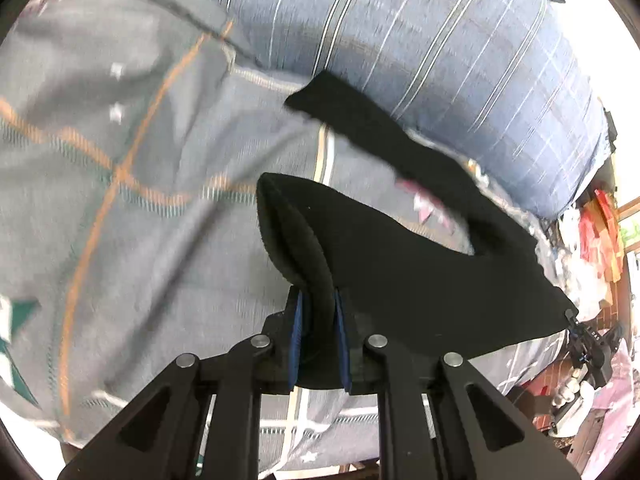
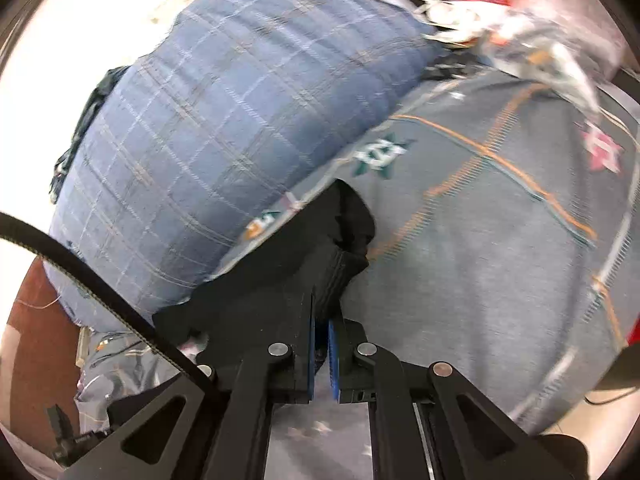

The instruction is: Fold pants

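Note:
The black pants [image 1: 420, 280] hang lifted above a grey patterned bedsheet [image 1: 140, 200]. My left gripper [image 1: 318, 300] is shut on a thick folded edge of the pants, which bulges out between the blue pads [image 1: 296, 340]. One leg [image 1: 360, 120] trails off toward the blue pillow. In the right wrist view my right gripper [image 2: 322, 320] is shut on another bunched part of the black pants [image 2: 336, 232], held above the bedsheet [image 2: 480, 240]. Both views are blurred by motion.
A large blue plaid pillow [image 1: 440, 40] lies along the far side of the bed and also shows in the right wrist view [image 2: 220, 120]. Red and white clutter [image 1: 600, 220] sits beyond the bed's edge. A black cable [image 2: 80, 268] crosses the right view.

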Demonstrator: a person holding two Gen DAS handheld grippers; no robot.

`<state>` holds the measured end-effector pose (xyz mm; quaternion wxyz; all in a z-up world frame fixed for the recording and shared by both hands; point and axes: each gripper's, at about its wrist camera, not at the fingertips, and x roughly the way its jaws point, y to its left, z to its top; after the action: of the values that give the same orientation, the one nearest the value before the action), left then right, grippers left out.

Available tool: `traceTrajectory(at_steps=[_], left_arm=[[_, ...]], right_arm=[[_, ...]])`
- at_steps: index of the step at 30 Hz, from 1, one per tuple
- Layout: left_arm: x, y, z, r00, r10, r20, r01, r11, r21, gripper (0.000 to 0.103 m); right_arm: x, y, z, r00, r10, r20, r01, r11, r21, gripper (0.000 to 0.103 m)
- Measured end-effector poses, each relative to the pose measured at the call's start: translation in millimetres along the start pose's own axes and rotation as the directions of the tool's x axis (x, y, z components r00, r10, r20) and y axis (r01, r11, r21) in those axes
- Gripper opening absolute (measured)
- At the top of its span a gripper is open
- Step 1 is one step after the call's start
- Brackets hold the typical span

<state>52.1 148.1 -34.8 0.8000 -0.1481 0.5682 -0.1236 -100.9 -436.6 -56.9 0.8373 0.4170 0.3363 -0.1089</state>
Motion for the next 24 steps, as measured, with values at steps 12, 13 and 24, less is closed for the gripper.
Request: traceTrajectory(at_steps=[12, 13, 24], left_arm=[[-4, 51, -38, 0.993, 0.104, 0.049, -0.101, 0.992, -0.072, 0.014], [-13, 51, -36, 0.991, 0.107, 0.076, -0.102, 0.993, -0.062, 0.014], [22, -9, 86, 0.990, 0.035, 0.136, -0.039, 0.999, 0.026, 0.040]], right_arm=[[-10, -53, -9, 0.977, -0.213, -0.012, 0.213, 0.976, -0.036, 0.028], [-14, -51, -8, 0.974, -0.227, 0.001, 0.227, 0.973, -0.049, 0.033], [29, 10, 11, 0.990, -0.138, -0.040, 0.129, 0.977, -0.171, 0.042]])
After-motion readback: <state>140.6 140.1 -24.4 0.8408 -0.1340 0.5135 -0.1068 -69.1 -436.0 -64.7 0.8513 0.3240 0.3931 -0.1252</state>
